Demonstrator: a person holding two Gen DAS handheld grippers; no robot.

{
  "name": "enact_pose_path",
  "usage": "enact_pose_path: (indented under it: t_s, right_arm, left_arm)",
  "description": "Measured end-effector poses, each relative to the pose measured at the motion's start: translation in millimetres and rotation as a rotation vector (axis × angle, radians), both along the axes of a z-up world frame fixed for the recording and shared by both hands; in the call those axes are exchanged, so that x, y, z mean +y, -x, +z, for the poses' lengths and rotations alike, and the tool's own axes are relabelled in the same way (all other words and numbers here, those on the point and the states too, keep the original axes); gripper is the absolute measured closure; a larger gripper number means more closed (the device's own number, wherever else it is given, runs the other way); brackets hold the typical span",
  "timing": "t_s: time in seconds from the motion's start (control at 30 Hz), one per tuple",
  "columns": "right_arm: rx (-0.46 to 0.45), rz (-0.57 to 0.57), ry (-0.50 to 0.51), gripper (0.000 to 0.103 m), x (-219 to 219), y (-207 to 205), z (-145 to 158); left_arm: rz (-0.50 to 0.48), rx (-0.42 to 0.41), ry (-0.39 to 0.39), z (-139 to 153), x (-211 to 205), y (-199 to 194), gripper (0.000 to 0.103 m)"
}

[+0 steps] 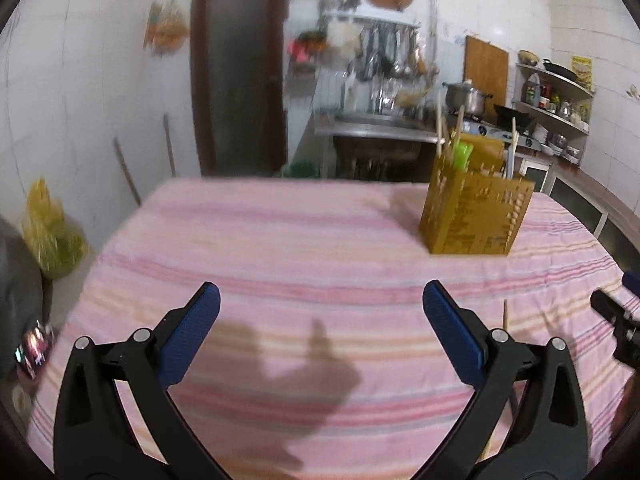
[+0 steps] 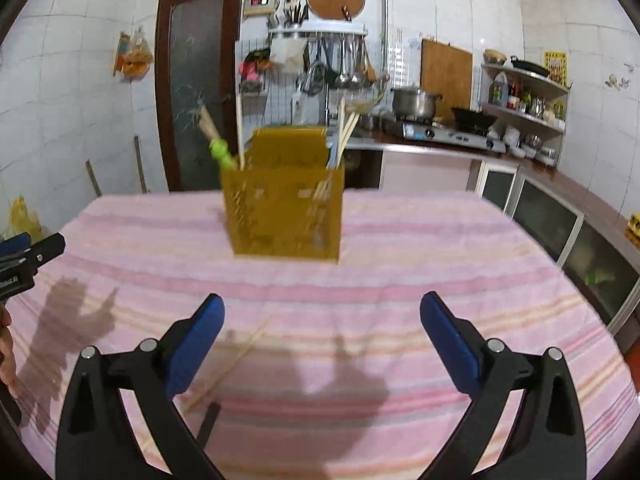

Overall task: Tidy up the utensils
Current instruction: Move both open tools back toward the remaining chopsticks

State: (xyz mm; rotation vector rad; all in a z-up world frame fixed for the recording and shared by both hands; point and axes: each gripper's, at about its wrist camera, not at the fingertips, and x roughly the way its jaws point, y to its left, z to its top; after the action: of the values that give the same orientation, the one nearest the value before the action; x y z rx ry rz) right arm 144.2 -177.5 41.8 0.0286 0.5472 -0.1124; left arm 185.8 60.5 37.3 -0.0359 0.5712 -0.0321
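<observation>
**A:** Your fingers on both tools stand spread wide with nothing between them: the left gripper [image 1: 320, 300] and the right gripper [image 2: 322, 310] each hang over bare cloth.

**B:** And what is the biggest thing under you?

**A:** You have the counter [image 2: 420, 240] under a pink striped cloth, filling the near and middle ground of both views. Shadows of your tools fall on it close to you.

**B:** Where are the utensils?

**A:** Look at the yellow perforated holder [image 2: 284, 216], upright on the far part of the counter. From your right gripper it is straight ahead; from your left it sits to the far right [image 1: 476, 212]. Chopsticks [image 2: 346, 128] and a green-handled utensil [image 2: 220, 150] stick up out of it.

**B:** Anything loose?

**A:** You have a thin pale stick, probably a chopstick [image 2: 236, 360], lying flat on the cloth near your right gripper's left finger, slanting from near left to far right. Beside its near end lies a small dark piece [image 2: 210, 420]; you cannot tell what it is through the blur.
</observation>
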Motion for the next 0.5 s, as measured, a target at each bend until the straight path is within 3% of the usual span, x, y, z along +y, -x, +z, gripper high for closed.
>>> enact_pose_path:
  t_s: [0.13,0.3,0.5]
  right_arm:
    - [0.015,0.002,0.005,0.007,8,18,-16]
    - [0.045,-0.018,-0.023,0.007,10,29,-26]
    - [0.088,-0.020,-0.006,0.007,16,32,-36]
  left_arm:
    - [0.003,0.036,0.019,-18,-1,14,0.005]
    - [-0.034,0.104,-0.084,-42,-20,23,0.005]
    - [-0.049,0.139,-0.100,-50,-22,29,0.005]
